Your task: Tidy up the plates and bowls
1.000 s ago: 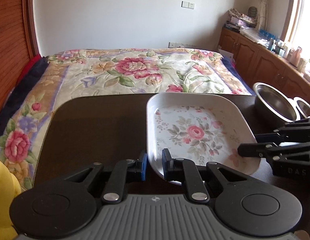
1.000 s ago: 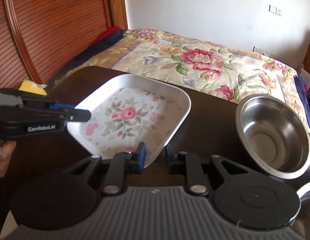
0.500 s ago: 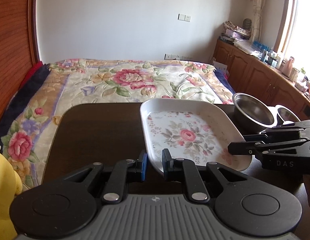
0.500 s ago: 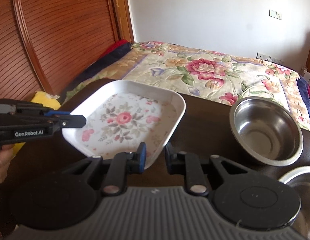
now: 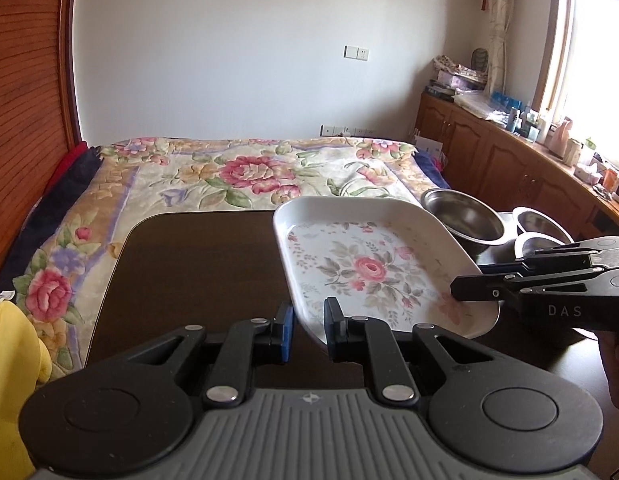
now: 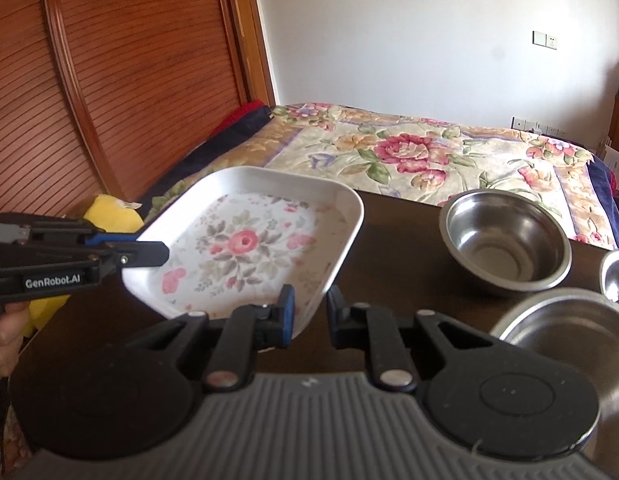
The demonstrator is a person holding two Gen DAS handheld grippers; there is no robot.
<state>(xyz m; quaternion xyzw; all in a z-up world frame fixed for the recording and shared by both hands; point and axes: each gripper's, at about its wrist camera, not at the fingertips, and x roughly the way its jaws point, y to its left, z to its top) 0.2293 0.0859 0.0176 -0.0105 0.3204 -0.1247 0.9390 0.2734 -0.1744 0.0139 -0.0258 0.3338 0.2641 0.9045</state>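
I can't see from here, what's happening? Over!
Left gripper and right gripper both shut on the flowered plate, lifted above the table. Three metal bowls at right. Nothing blocking.

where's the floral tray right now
The floral tray is held above the dark table between both grippers, left of the steel bowls, bed behind.

Floral tray (image 5: pixel 373 264) above dark table (image 5: pixel 197 272), rim between left claw (image 5: pixel 308 328) fingers, right claw (image 5: pixel 465 286) opposite.
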